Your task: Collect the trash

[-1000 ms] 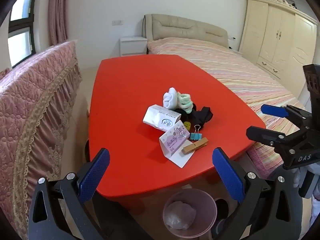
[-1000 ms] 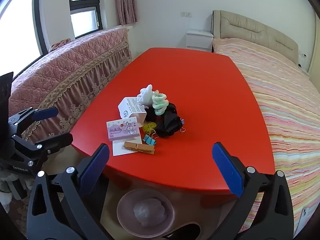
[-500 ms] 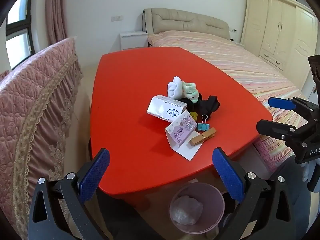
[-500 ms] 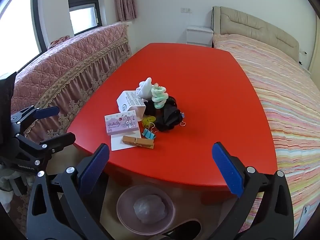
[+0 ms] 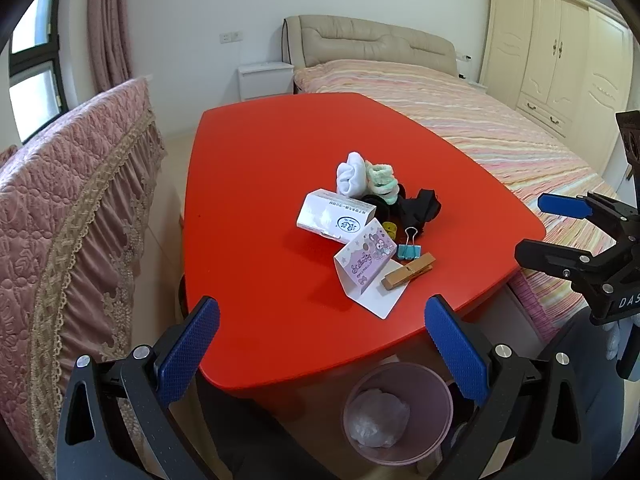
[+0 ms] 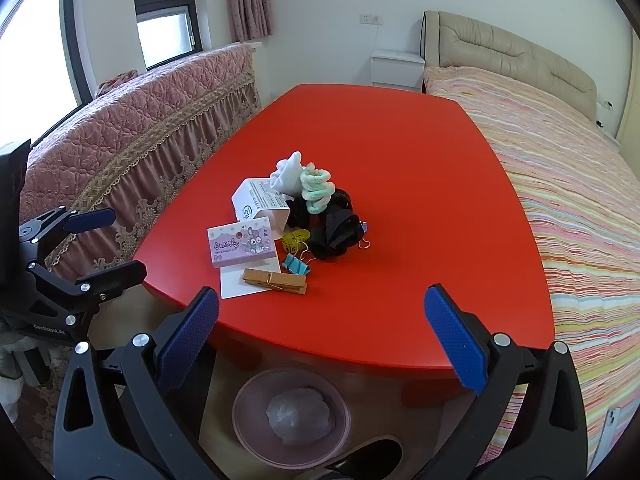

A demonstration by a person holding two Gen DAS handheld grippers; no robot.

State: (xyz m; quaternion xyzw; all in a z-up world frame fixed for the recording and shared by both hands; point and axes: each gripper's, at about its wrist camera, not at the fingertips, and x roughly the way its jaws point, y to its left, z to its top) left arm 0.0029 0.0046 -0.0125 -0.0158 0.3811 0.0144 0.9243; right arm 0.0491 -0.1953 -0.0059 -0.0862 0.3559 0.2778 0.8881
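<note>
A pile of small items lies on the red table (image 5: 260,184): a white carton (image 5: 335,216), a purple cartoon box (image 5: 366,254) on white paper, a wooden clothespin (image 5: 408,271), a teal binder clip (image 5: 409,251), a white sock (image 5: 351,174), green hair ties (image 5: 382,178) and black cloth (image 5: 420,208). The same pile shows in the right wrist view, with the carton (image 6: 260,202) and clothespin (image 6: 275,280). My left gripper (image 5: 322,344) is open and empty above the table's near edge. My right gripper (image 6: 320,340) is open and empty, also short of the pile.
A pink waste bin (image 5: 398,412) with a crumpled bag inside stands on the floor under the table's near edge; it also shows in the right wrist view (image 6: 292,416). A pink-covered sofa (image 5: 60,220) is at the left, a striped bed (image 5: 460,120) at the right.
Both grippers have moved slightly; the pile now sits a little closer and more central in both views. Both jaws stay open and empty. Nothing on the table moved.
</note>
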